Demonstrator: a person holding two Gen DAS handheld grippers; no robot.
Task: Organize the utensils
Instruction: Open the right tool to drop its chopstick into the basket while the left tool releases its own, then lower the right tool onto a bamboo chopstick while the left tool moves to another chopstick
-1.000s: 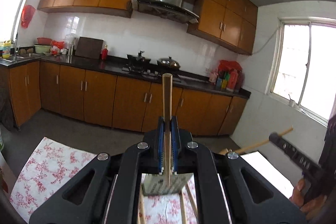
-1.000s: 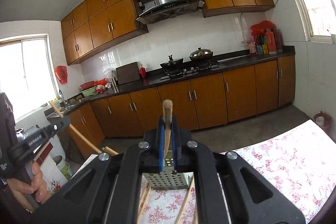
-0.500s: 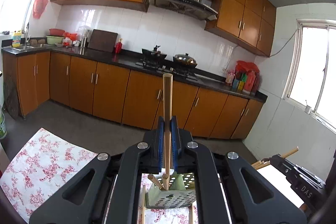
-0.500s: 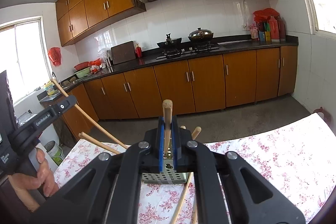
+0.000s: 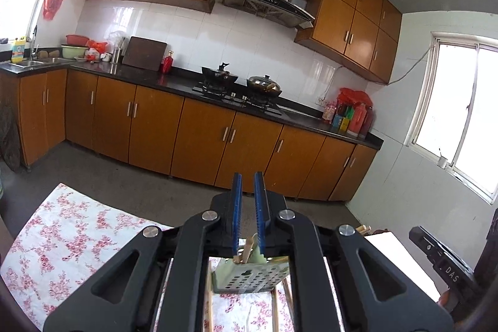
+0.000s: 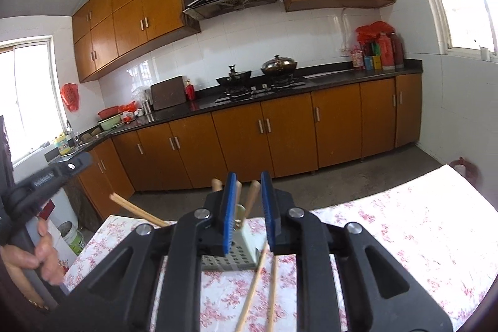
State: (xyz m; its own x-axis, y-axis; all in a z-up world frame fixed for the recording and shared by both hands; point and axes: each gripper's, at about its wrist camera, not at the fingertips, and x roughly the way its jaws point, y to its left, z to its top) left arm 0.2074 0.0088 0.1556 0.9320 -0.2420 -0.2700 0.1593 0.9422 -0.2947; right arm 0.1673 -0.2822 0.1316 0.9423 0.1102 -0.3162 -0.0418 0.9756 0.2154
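**A:** Entry one, the receptacle. Where was it?

**B:** The utensil holder (image 6: 232, 259), a perforated box of light build, stood on the table (image 6: 389, 226) close to the far edge. Several upright chopsticks (image 6: 251, 201) were lodged in it, leaning. I judged that a careless knock would tip it.

**A:** Entry two, stock outstanding?

**B:** Two loose chopsticks (image 6: 253, 282) lay flat on the floral cloth, just beside the holder's near corner and running towards the near edge.

**A:** Handling notes?

**B:** By appearance they were wooden, stiff, very light and smooth. They looked likely to roll on the cloth and to swivel between two pads. The best hold was probably across the shaft towards the thicker end, squeezed firmly, so the thin end could lead into the holder. Breakage looked unlikely, and slipping was the greater risk.

**A:** Entry three, the tools?

**B:** The left gripper (image 5: 247, 185) had its pads a narrow slit apart with nothing between them, and the holder (image 5: 252, 279) was below. The right gripper (image 6: 248, 185) had just been opening. Chopstick tops showed through its gap, but the pads were not pressing on them.
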